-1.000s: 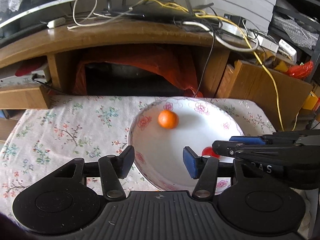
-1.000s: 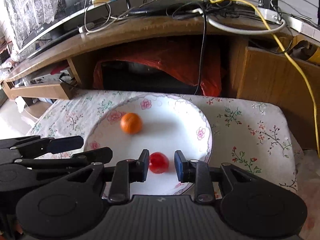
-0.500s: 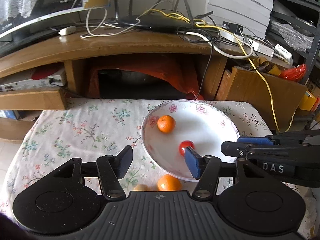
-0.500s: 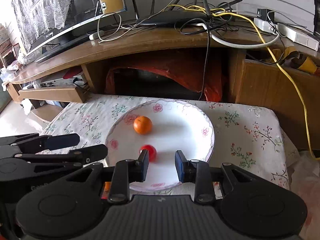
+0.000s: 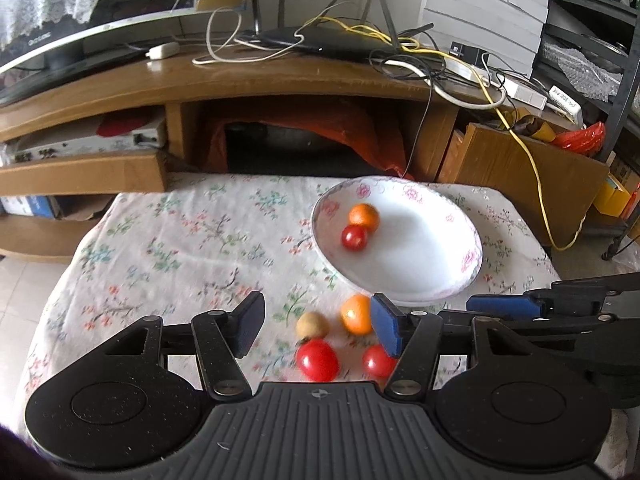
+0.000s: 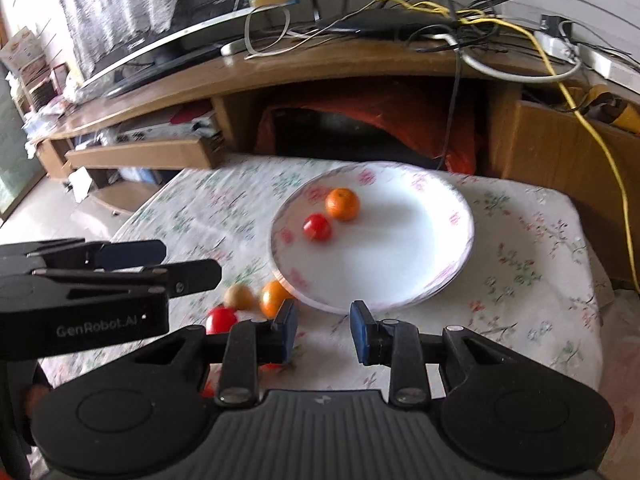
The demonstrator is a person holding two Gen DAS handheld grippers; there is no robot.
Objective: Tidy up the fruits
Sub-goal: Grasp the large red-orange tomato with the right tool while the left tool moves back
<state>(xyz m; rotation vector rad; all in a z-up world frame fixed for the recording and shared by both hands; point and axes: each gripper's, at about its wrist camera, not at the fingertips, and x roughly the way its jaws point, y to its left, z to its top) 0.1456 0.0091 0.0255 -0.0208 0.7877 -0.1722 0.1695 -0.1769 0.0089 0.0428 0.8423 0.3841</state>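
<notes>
done: one orange [image 5: 363,217] and one cherry tomato [image 5: 354,237] in floral plate [image 5: 460,280] | left: four fruits [image 5: 318,360] on tablecloth [image 5: 180,248] beside plate | left gripper [image 5: 316,330] wide, empty | right gripper [image 6: 323,330] narrow, empty

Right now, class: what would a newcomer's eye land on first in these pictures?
A white floral plate on the flowered tablecloth holds an orange touching a red tomato. Four more small fruits lie on the cloth in front of it, near the empty left gripper.
</notes>
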